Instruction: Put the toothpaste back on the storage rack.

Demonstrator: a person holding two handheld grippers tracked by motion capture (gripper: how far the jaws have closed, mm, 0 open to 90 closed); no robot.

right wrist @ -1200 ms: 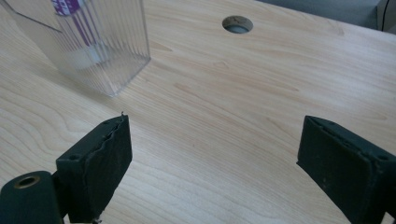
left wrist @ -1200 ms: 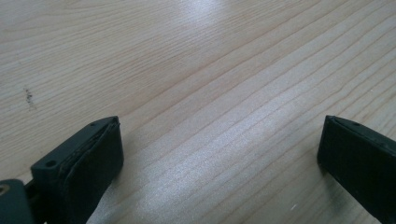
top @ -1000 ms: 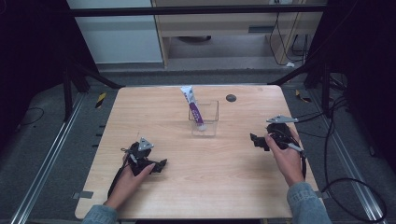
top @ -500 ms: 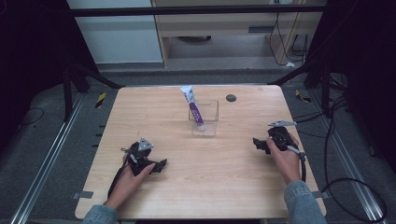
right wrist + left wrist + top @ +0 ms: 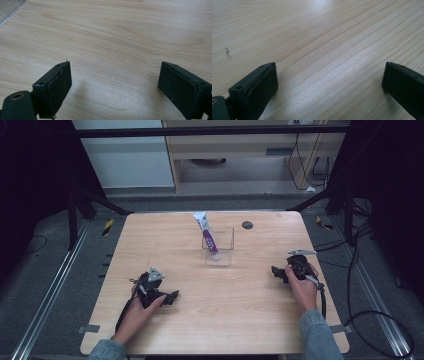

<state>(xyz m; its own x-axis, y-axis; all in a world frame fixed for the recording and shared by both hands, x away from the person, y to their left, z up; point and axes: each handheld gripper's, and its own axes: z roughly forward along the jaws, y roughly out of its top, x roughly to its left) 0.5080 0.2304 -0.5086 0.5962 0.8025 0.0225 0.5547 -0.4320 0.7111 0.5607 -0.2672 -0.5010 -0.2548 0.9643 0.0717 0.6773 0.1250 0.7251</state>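
Jaws standing wide apart on both the left gripper (image 5: pixel 172 296) and the right gripper (image 5: pixel 276 271), grasping nothing, hovering low over bare desk (image 5: pixel 240 320). Well apart from both, purple-and-white tube (image 5: pixel 206 234) leaning tilted inside clear box (image 5: pixel 218 248), near the desk's far middle.

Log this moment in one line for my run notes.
left gripper: open, empty, low over table | right gripper: open, empty | purple-and-white tube: leaning in clear container

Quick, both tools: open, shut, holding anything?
Left tool: open, holding nothing, over bare table.
Right tool: open, holding nothing.
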